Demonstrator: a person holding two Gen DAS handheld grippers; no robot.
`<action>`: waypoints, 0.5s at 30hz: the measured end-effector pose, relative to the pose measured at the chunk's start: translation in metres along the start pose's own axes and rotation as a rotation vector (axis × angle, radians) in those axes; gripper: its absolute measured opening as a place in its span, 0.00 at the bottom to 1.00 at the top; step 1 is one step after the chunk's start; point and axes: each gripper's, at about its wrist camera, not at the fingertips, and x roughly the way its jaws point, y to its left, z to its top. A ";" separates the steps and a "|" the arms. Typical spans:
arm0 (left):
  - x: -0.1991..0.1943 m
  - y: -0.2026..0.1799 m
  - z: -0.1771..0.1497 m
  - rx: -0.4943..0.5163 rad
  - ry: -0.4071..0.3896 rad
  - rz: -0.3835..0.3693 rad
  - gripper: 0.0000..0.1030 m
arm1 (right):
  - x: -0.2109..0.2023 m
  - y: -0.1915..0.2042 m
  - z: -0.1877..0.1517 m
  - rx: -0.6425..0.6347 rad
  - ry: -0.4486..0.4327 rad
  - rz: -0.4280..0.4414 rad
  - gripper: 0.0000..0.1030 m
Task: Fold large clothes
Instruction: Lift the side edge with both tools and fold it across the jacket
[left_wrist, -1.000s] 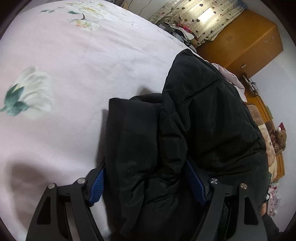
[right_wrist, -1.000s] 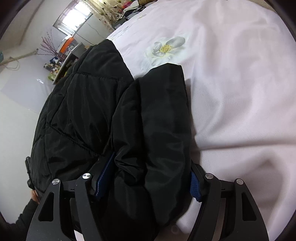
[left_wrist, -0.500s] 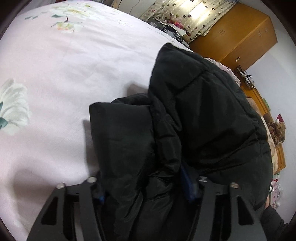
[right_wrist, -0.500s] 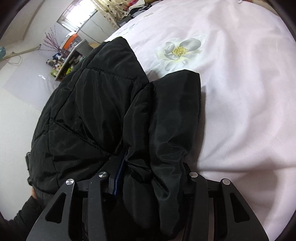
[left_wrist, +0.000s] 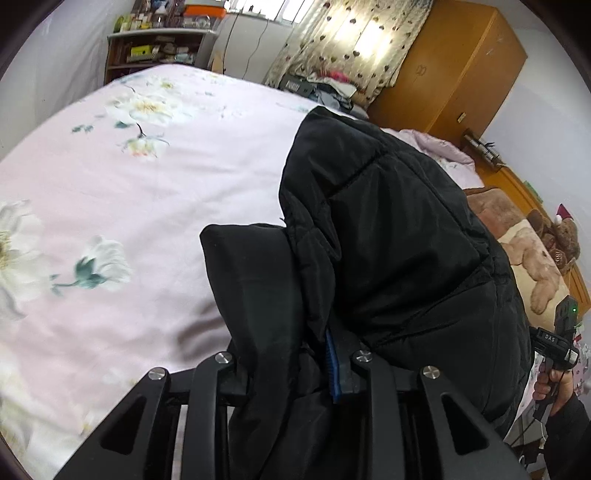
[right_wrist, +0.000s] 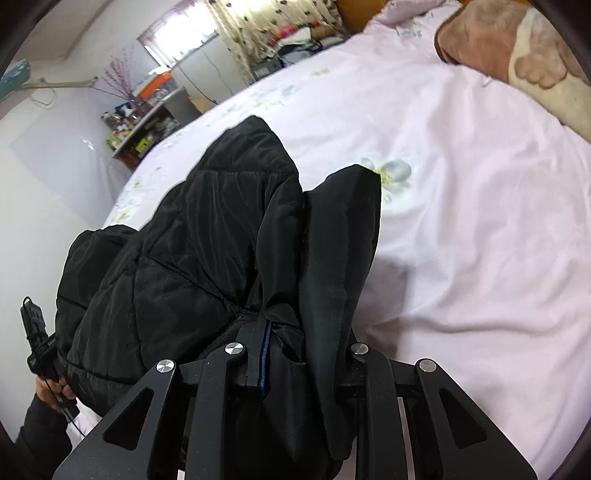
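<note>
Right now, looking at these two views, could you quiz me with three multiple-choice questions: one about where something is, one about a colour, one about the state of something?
1. Where does the brown blanket lie?
A. under the jacket
B. on the bed, apart from the jacket
C. on the shelf

2. What colour is the jacket?
A. red
B. white
C. black

3. What is between the fingers of the left tool?
A. nothing
B. jacket fabric
C. a pillow

Answers:
1 B: the brown blanket lies on the bed, at the far side from the jacket.
2 C: the jacket is black in both views.
3 B: the left tool is closing with a fold of jacket bunched between its fingers; the right tool does the same.
</note>
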 end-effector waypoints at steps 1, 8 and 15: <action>-0.009 -0.001 -0.003 -0.002 -0.009 -0.001 0.28 | -0.007 0.000 -0.004 -0.003 -0.005 0.005 0.21; -0.042 0.000 -0.018 -0.008 -0.034 0.001 0.28 | -0.032 0.013 -0.025 -0.011 -0.012 0.042 0.21; -0.043 -0.006 0.005 -0.002 -0.068 0.008 0.28 | -0.027 0.029 -0.007 -0.031 -0.033 0.056 0.21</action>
